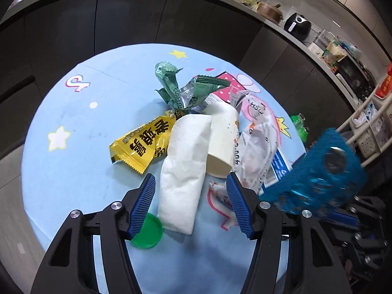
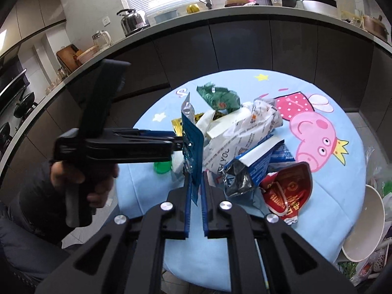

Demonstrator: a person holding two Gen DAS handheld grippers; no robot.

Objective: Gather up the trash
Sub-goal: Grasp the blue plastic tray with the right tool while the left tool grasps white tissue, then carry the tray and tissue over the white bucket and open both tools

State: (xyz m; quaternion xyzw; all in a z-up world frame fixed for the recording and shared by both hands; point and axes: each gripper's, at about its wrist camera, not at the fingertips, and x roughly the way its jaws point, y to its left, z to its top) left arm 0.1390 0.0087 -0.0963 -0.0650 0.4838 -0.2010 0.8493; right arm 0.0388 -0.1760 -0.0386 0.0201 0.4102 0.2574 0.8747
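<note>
A pile of trash lies on the round light-blue table [image 1: 73, 171]: a folded white tissue [image 1: 183, 171], a paper cup on its side [image 1: 221, 142], a yellow wrapper [image 1: 142, 144], green wrappers [image 1: 171, 83] and a white printed bag [image 1: 257, 147]. My left gripper [image 1: 191, 201] is open, with a finger on each side of the tissue's near end. My right gripper [image 2: 196, 186] is shut on a blue wrapper [image 2: 193, 142] and holds it upright above the table. That wrapper shows blurred at the right of the left wrist view [image 1: 325, 171]. The left gripper [image 2: 178, 139] reaches in from the left.
A green bottle cap [image 1: 147, 232] lies by my left finger. A blue-and-silver bag [image 2: 254, 169] and a red wrapper [image 2: 286, 188] lie near the table's front. A white bowl [image 2: 362, 223] stands right of the table. Dark cabinets and a cluttered counter [image 2: 220, 12] curve behind.
</note>
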